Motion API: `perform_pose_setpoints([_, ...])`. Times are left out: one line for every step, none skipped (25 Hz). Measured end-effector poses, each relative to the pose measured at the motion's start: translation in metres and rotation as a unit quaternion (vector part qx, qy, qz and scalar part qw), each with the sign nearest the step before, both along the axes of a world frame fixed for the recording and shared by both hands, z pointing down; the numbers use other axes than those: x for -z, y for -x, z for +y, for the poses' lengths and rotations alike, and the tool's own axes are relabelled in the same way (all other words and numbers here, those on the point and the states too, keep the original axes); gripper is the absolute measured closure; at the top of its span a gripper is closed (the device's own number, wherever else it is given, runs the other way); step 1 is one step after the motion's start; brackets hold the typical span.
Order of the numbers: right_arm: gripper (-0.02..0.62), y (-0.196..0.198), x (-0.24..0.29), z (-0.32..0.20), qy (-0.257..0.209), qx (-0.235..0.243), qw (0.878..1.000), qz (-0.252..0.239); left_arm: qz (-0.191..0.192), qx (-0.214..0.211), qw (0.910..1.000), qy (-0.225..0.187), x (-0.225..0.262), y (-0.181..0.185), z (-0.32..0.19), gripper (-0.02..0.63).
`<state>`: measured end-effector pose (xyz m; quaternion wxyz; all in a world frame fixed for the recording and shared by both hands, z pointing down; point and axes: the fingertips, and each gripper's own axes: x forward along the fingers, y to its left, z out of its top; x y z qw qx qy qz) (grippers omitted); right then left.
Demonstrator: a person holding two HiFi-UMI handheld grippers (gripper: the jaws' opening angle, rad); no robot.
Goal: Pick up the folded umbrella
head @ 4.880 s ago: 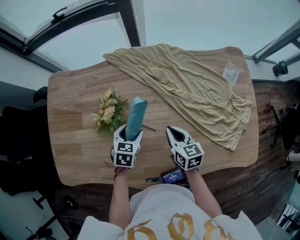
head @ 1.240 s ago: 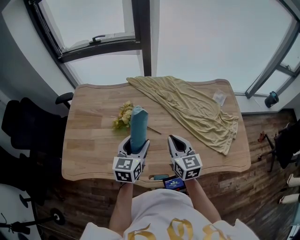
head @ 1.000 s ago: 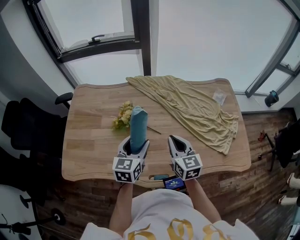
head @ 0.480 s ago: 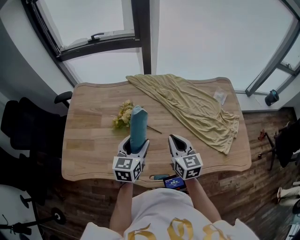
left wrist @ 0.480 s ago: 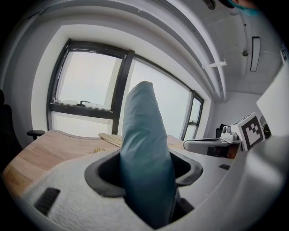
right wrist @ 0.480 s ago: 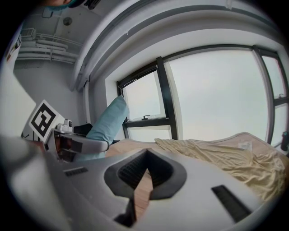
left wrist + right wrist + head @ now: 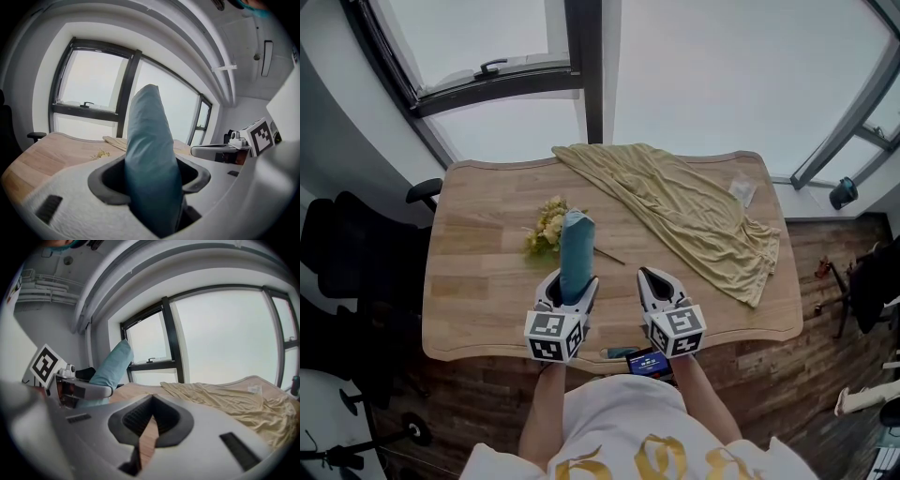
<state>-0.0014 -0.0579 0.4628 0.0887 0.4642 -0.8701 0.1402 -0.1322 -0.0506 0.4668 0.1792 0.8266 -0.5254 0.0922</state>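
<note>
The left gripper (image 7: pixel 565 285) is clasping the umbrella (image 7: pixel 576 246) by its lower end, seemingly light, soft-sleeved and slippery, while the right gripper (image 7: pixel 654 278) is hovering closed and empty.

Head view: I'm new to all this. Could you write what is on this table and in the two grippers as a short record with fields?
Held item: teal folded umbrella, slanting upward
Left gripper: closed on the folded umbrella
Right gripper: jaws together, nothing in them
Surface: wooden table
Also on the table: beige cloth at the far right, bunch of flowers beyond the umbrella
Task status: umbrella is in the grip
</note>
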Motion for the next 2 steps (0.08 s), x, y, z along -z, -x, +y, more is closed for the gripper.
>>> perform_pose_setpoints([0.586,0.0007,-0.0006,-0.0006,0.001,0.000,1.000,0.000,0.000,0.000,1.0000,0.001,-0.0007,0.0008,-0.0008,0.316])
perform_pose_setpoints([0.586,0.0014,-0.0013,-0.0012,0.002,-0.001,1.000,0.000,0.000,-0.001,1.0000,0.001,-0.0014,0.0017,-0.0016,0.316])
